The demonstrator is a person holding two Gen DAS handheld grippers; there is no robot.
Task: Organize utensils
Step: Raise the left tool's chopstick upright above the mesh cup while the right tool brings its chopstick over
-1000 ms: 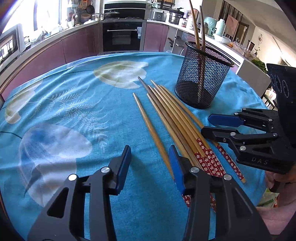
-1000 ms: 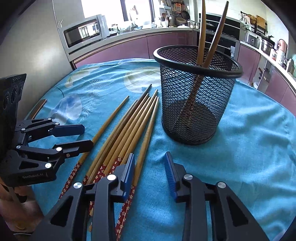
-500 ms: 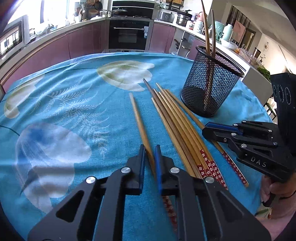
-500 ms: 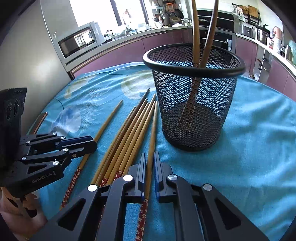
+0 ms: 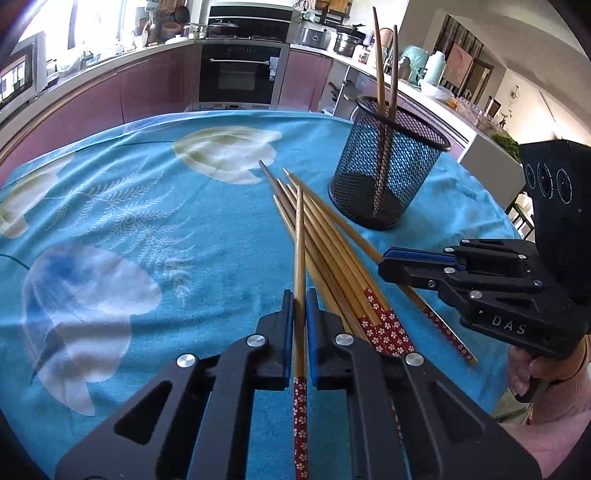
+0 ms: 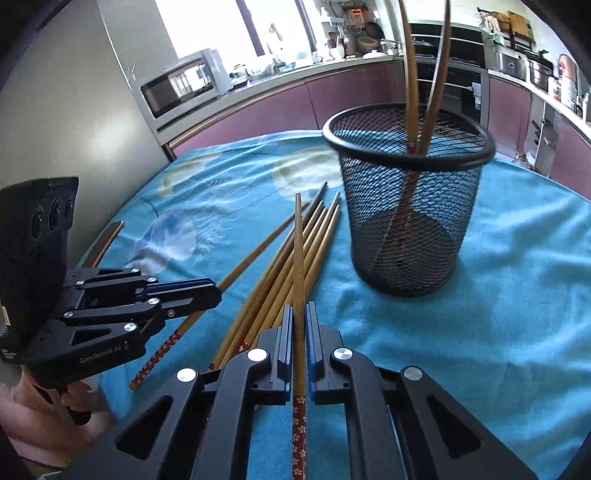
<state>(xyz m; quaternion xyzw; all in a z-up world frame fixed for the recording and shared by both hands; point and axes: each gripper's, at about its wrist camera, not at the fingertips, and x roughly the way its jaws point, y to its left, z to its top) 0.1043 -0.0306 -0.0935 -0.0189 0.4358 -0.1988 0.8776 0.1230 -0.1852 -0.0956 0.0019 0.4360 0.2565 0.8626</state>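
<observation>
My left claw (image 5: 300,295) is clamped on one chopstick (image 5: 300,236), its tip raised and pointing away from me. My right claw (image 6: 300,310) is clamped on another chopstick (image 6: 297,240) the same way. Between the two claws the rest of the chopsticks (image 5: 332,251) lie in a loose bundle on the blue tablecloth (image 5: 147,221). Farther off, to the right of the bundle, a black mesh cup (image 6: 406,206) stands upright with two chopsticks in it.

Sunlit kitchen: mauve cabinets (image 5: 155,88), built-in oven (image 5: 236,74), microwave (image 6: 181,86), bright window (image 6: 207,26).
</observation>
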